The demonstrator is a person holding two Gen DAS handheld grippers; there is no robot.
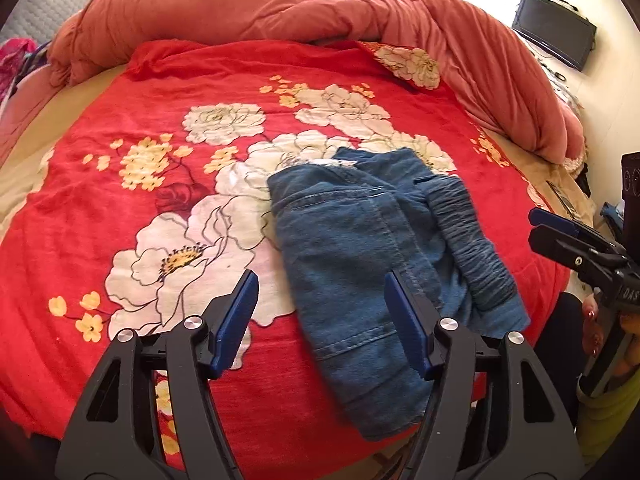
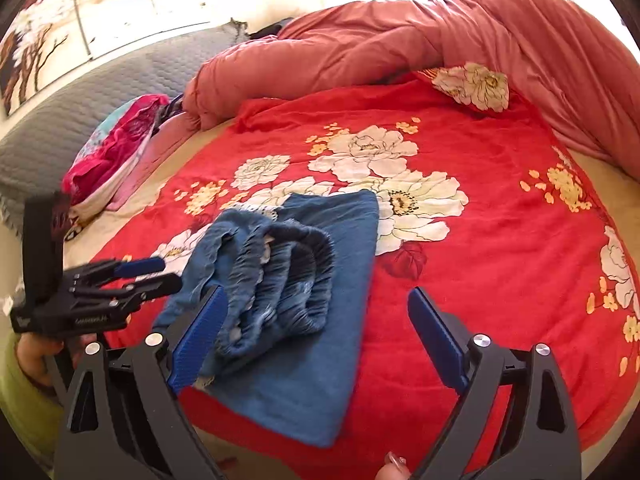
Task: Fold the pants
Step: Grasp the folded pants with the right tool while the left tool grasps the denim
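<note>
The blue pants lie folded into a compact bundle on the red flowered blanket, toward the blanket's near edge, partly covering the big white blooms printed at its middle. Their gathered elastic waistband sits on top of the bundle, bunched in ridges, with a flat folded layer of denim beneath it.

The left tool hovers just over the near end of the pants with its blue pads standing apart; nothing is gripped between them, though the denim shows in the gap below. From the right wrist view this tool appears at the left edge of the pants, held by a hand.

The right tool hangs over the near side of the pants with its jaws spread wide, empty; its left pad is close to the waistband ridges, and whether it touches them I cannot tell.

Beyond the pants, a rumpled salmon-pink quilt is heaped along the far edge of the blanket. A pink patterned pillow lies off the blanket's far left corner.
</note>
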